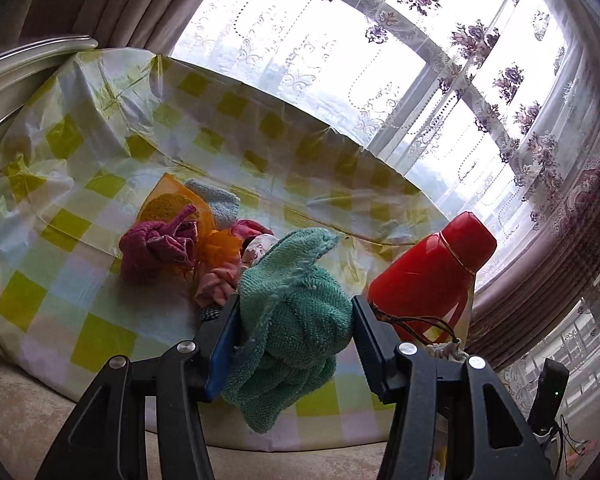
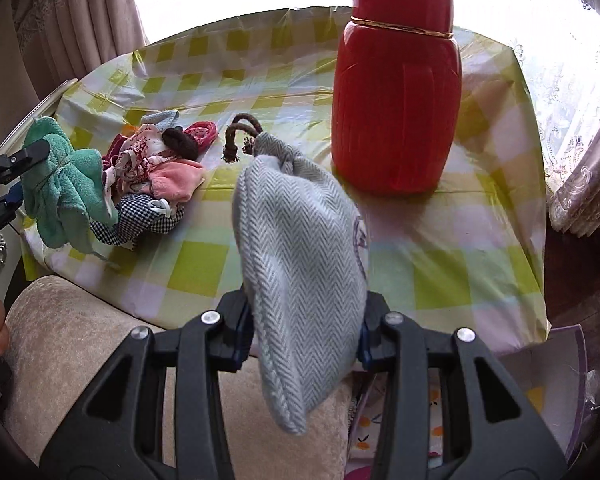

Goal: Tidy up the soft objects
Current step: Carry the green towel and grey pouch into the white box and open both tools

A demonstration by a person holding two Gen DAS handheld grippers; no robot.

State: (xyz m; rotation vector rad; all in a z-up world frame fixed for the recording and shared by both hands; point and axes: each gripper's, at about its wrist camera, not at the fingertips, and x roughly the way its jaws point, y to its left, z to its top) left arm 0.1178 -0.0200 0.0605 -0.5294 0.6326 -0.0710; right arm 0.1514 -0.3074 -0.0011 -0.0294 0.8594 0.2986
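Green towel (image 1: 296, 320), grey herringbone pouch (image 2: 304, 264)

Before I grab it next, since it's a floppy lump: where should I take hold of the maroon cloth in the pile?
Probably the raised knot of folds on top of the maroon cloth, coming from above. It stands proud there, and its left side faces bare tablecloth.

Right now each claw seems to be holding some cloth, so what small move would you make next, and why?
Probably bring the left gripper, shut on the green terry towel, toward the grey herringbone drawstring pouch that the right gripper is clamping. The towel is already lifted clear of the pile of small clothes on the checked tablecloth, and the pouch looks like the likeliest container for it.
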